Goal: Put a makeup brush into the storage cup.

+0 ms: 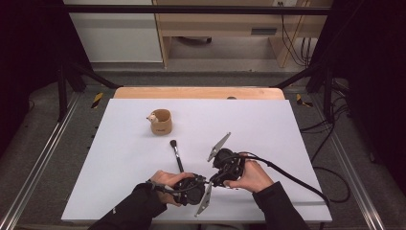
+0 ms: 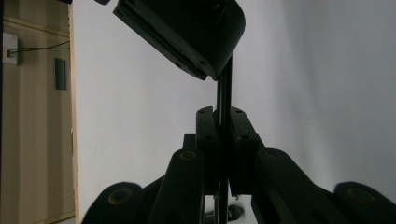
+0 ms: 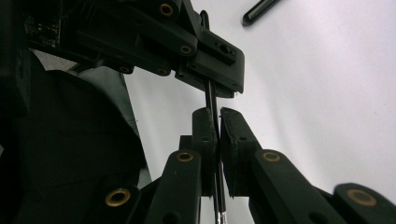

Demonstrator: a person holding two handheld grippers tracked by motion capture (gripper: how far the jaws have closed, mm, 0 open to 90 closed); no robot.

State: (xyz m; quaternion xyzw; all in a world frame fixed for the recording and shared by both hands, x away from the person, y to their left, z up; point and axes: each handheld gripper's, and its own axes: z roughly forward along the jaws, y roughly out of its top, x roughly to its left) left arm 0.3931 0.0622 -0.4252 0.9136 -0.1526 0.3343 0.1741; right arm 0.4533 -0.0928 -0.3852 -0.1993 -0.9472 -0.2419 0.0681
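White sheeting is covering the tabletop (image 1: 268, 124), with a strip of bare wood showing along its far edge and dark frame rails standing at both sides.

Near the front edge, the left gripper (image 1: 203, 182) and the right gripper (image 1: 214, 180) are meeting tip to tip, each held in a hand coming in from below. In the left gripper view, the left gripper (image 2: 223, 128) is pressing its jaws together on a thin black rod (image 2: 224, 93), which is running up between them to the other gripper's black body just above. In the right gripper view, the right gripper (image 3: 217, 128) is likewise clamping the same rod (image 3: 211, 98), with the opposite gripper's jaws gripping it a little farther along. Whether this rod belongs to anything else cannot be told.

Just beyond the left hand (image 1: 165, 179), a makeup brush (image 1: 176, 153) is lying on the sheet, bristles pointing away. Farther back, well apart from both grippers, a small tan cup (image 1: 161, 121) with a little figure on its rim is standing upright.
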